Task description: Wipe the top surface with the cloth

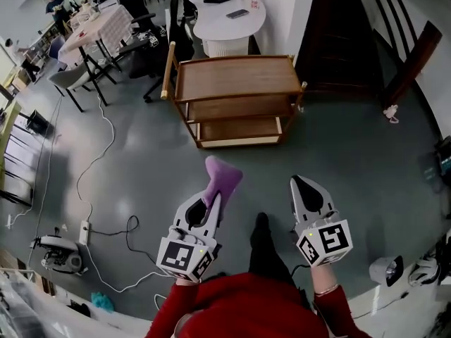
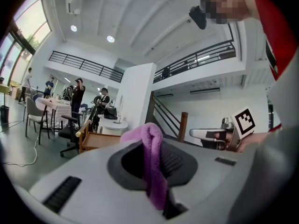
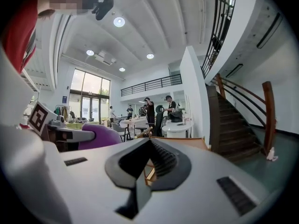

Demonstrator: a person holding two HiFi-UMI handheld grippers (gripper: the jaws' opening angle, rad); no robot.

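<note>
Left gripper (image 1: 213, 197) clamped tight on the purple cloth (image 1: 223, 176); right gripper (image 1: 300, 183) closed, empty. Cart (image 1: 236, 77) at twelve o'clock, open floor (image 1: 338, 146) before it. Only the head view catches the cable (image 1: 110, 129) at ten; the right gripper view shows stairs (image 3: 233, 129) at three.

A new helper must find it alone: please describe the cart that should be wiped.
Beside the dark staircase, on the grey floor, stands the cart, just before a white table. Only it is brown wood, with three open shelves and a pale handle bar at the end away from the staircase.
</note>
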